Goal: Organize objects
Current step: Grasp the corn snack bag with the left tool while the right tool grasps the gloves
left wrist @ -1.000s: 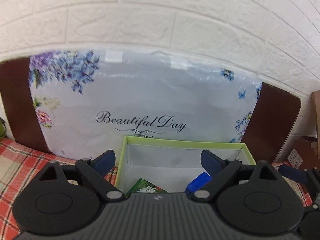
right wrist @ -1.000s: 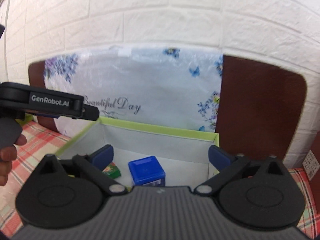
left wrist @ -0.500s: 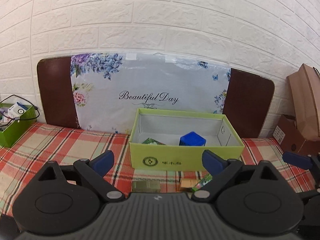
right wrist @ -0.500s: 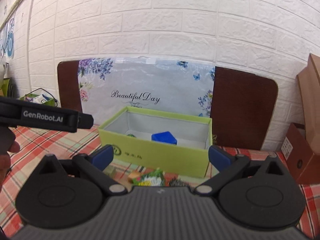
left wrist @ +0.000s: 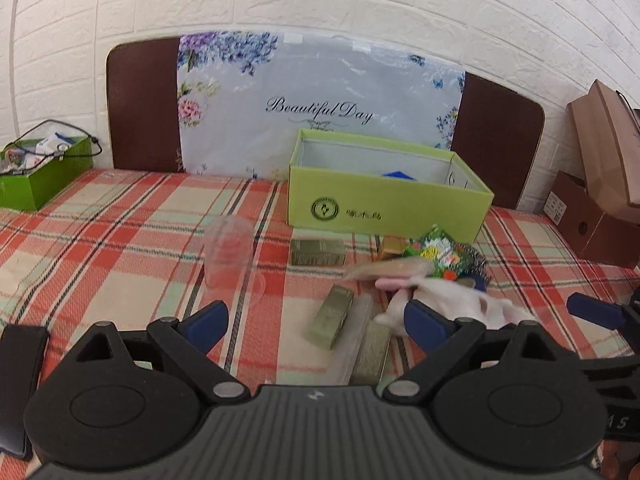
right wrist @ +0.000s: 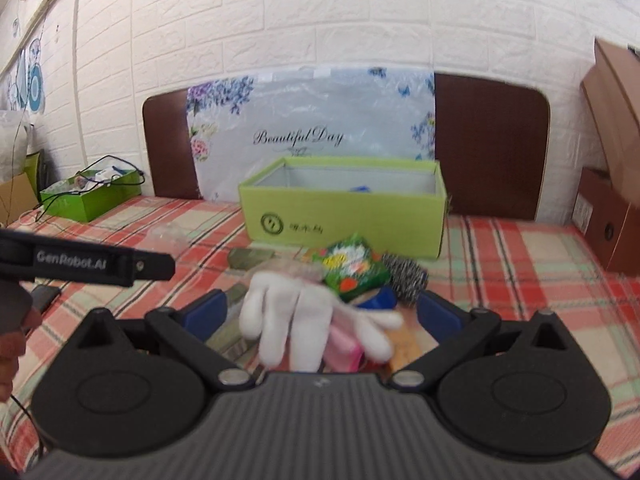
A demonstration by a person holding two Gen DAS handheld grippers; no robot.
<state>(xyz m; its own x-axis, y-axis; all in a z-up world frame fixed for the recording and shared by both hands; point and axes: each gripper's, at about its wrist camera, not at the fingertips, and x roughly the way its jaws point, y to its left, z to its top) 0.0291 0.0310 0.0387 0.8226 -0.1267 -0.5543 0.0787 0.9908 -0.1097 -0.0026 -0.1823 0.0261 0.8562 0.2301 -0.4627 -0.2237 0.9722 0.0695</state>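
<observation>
A lime-green open box stands on the plaid cloth by the headboard, with a blue cube inside. In front of it lies a pile: a white glove, a green floral packet, a steel scourer, a pink item and olive boxes. A clear plastic cup stands to the left. My right gripper is open, low over the glove. My left gripper is open above the olive boxes and holds nothing.
A dark green box with cables sits at the far left. Brown cardboard boxes stand at the right against the brick wall. A black phone lies near the left front. A floral bag leans on the headboard.
Both grippers have pulled back from over the lime-green box toward the near side. The pile of loose objects in front of the box has come into view.
</observation>
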